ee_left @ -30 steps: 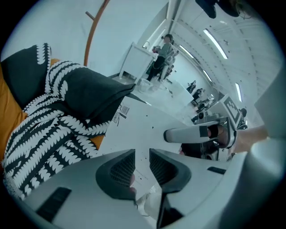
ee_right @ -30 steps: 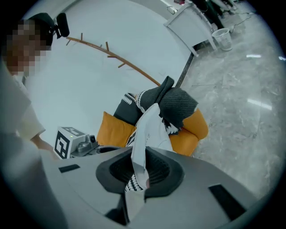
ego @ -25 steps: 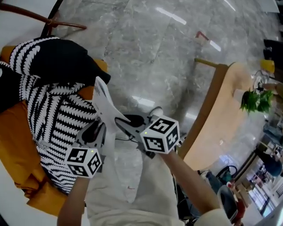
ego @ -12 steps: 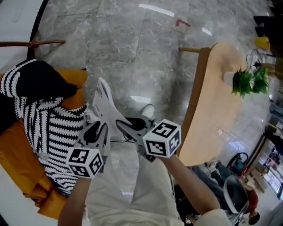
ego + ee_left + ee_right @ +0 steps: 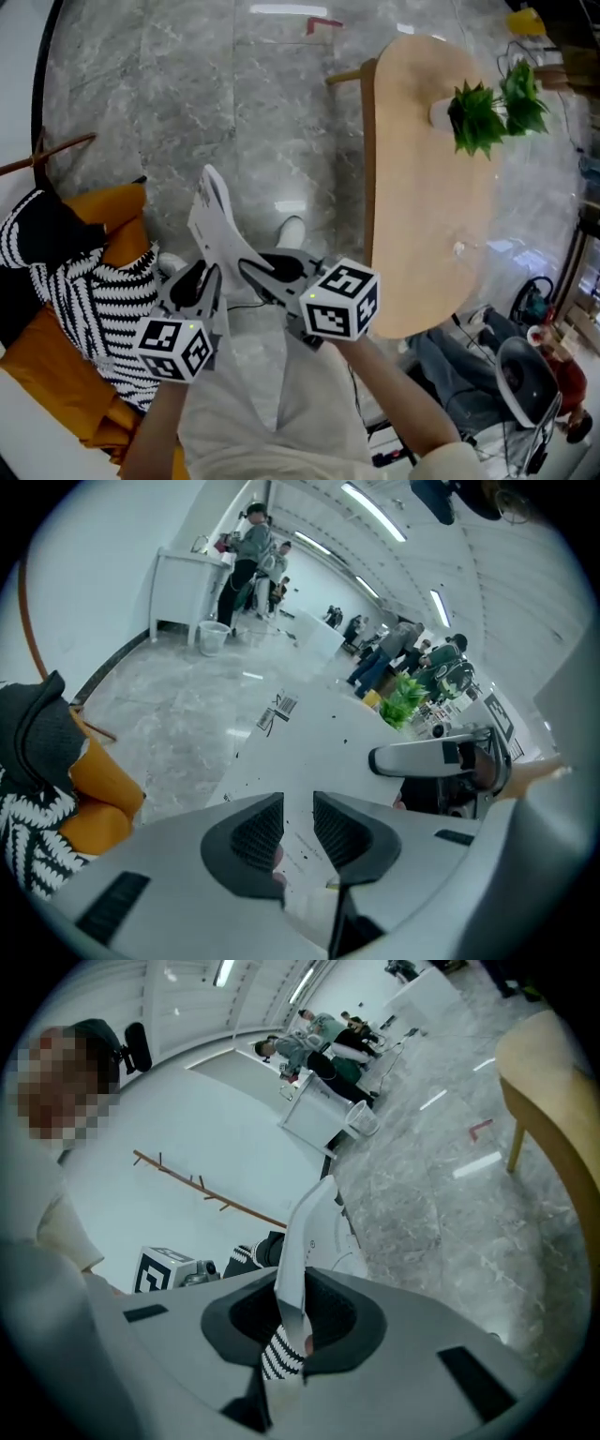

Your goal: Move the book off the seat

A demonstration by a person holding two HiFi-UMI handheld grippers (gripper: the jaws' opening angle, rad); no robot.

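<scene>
A thin white book (image 5: 220, 234) is held in the air above the grey floor, clear of the orange seat (image 5: 122, 211) at the left. My right gripper (image 5: 262, 272) is shut on its lower edge; in the right gripper view the book (image 5: 305, 1232) stands edge-on between the pads of that gripper (image 5: 292, 1321). My left gripper (image 5: 202, 277) sits against the book's left side. In the left gripper view the white cover (image 5: 309, 752) with a barcode fills the narrow gap of that gripper (image 5: 298, 832), and a leaf runs down between the pads.
A black-and-white striped cloth (image 5: 103, 300) lies over the seat. A light wooden table (image 5: 422, 187) with a green plant (image 5: 487, 108) stands to the right. Bags and a chair base crowd the lower right. People stand far off in the hall (image 5: 248, 546).
The head view has swung right: the seat and striped cloth slid to the left edge and the table came further in. Both grippers keep the same hold on the book.
</scene>
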